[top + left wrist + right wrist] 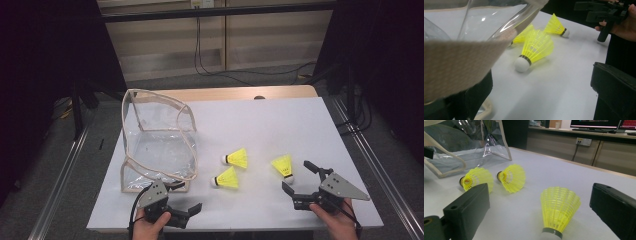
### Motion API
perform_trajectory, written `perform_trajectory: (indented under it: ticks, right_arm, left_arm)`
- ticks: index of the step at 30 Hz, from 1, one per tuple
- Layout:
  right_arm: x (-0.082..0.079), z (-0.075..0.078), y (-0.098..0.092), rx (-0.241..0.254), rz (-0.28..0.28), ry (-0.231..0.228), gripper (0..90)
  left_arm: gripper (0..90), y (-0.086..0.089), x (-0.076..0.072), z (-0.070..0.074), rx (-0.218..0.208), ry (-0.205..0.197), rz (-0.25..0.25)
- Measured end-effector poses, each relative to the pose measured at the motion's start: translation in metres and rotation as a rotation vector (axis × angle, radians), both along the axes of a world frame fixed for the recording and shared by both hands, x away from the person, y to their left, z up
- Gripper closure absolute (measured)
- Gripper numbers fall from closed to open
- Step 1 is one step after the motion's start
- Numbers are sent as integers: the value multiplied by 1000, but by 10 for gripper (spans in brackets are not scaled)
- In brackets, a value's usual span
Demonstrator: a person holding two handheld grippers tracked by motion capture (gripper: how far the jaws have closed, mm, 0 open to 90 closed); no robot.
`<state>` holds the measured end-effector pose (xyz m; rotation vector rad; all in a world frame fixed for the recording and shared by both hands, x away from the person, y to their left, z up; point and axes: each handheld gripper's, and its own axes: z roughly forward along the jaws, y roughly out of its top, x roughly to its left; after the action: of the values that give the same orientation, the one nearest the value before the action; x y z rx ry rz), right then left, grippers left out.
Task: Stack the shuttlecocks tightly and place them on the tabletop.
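Three yellow shuttlecocks [237, 158] [226, 179] [283, 166] lie on the table [280, 125] beside one clear bag [157, 140]. Right hand-held gripper [296, 177] gapes around the nearest shuttlecock; left hand-held gripper [182, 202] seemingly straddles the bag's rim, unclosed.

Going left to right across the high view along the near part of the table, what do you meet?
Left gripper → clear plastic bag → near shuttlecock → middle shuttlecock → right-hand shuttlecock → right gripper.

Open tongs [544, 207] flanking nearest shuttlecock [559, 207], two more beyond, possibly touching
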<state>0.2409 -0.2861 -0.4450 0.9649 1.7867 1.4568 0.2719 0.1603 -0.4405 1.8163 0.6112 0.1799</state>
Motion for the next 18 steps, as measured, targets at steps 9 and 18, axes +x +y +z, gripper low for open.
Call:
perform_trajectory:
  ticks: [9, 18]
  right_arm:
    - [0, 0, 0, -4, 10, -1, 25]
    - [-1, 1, 0, -7, 20, 0, 25]
  left_arm:
    - [32, -13, -2, 2, -2, 0, -14]
    - [27, -23, 0, 2, 0, 10, -24]
